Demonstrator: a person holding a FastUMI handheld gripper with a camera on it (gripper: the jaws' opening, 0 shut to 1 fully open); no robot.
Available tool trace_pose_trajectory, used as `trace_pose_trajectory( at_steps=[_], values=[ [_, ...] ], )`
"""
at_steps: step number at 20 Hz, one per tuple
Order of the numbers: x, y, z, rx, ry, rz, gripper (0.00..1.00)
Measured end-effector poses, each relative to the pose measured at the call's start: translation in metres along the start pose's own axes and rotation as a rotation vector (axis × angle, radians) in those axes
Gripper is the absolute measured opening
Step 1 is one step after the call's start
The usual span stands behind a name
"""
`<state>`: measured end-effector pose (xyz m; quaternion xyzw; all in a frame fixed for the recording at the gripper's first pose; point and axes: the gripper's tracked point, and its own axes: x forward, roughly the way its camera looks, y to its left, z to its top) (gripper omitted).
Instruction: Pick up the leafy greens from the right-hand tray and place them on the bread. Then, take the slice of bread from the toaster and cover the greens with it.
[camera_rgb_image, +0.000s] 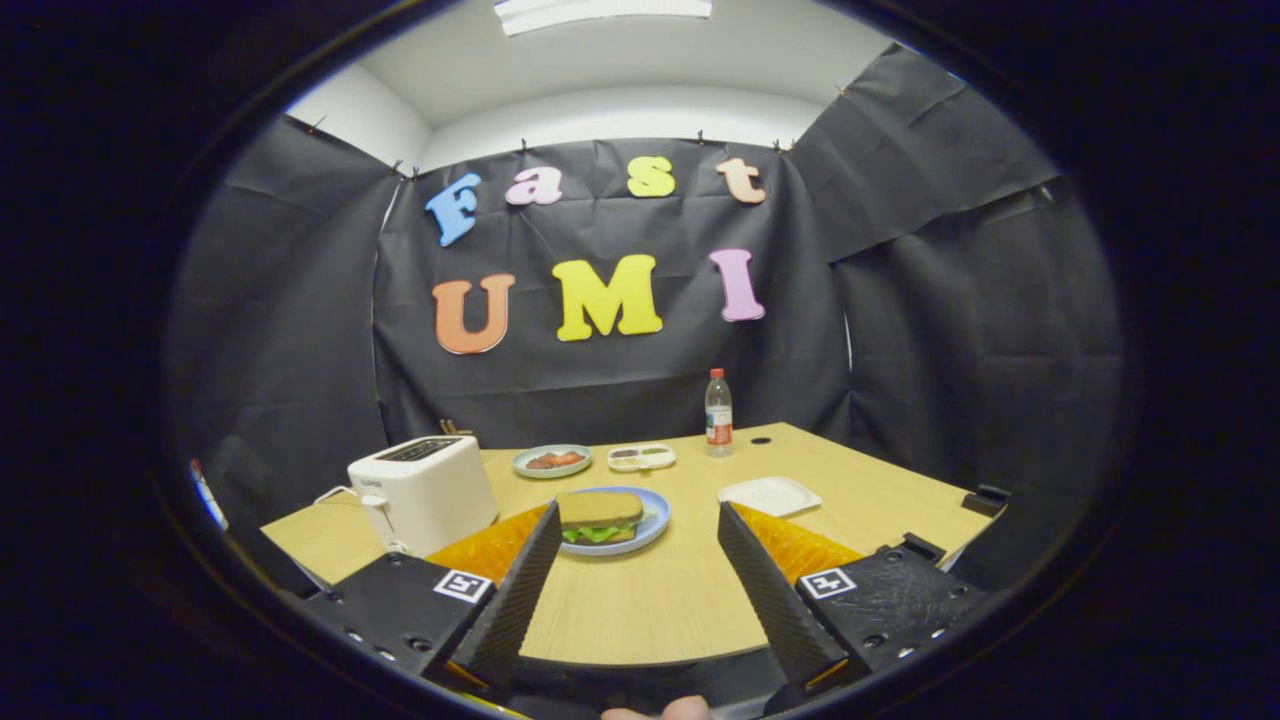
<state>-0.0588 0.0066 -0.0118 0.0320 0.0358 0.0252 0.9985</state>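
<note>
A sandwich stands on the blue plate (648, 530) just beyond my left finger: a top slice of bread (598, 507), leafy greens (597, 534) showing under it, and a bottom slice beneath. My gripper (636, 522) is open, held back above the table's near part, with nothing between its fingers. The white toaster (424, 492) stands left of the plate, beyond the left finger; no bread sticks out of its slots. The white right-hand tray (770, 495) lies bare, just beyond the right finger.
Farther back on the wooden table (640, 610) are a plate with red slices (551, 461), a small divided dish (641, 457) and a water bottle (718, 413). A dark object (985, 498) sits at the table's right edge.
</note>
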Motion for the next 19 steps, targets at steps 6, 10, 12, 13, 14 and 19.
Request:
trace_pose_trajectory(
  at_steps=[6,10,12,13,14,19],
  values=[
    [-0.011,-0.004,-0.030,-0.023,0.045,-0.002,0.96],
    [-0.008,-0.014,-0.036,0.011,0.071,-0.021,0.96],
    [-0.007,-0.014,-0.033,0.005,0.061,-0.030,0.96],
    [-0.007,-0.012,-0.032,-0.001,0.057,-0.029,0.96],
    [-0.007,-0.010,-0.032,-0.006,0.056,-0.026,0.96],
    [-0.006,-0.002,-0.030,-0.033,0.050,-0.010,0.96]
  ],
)
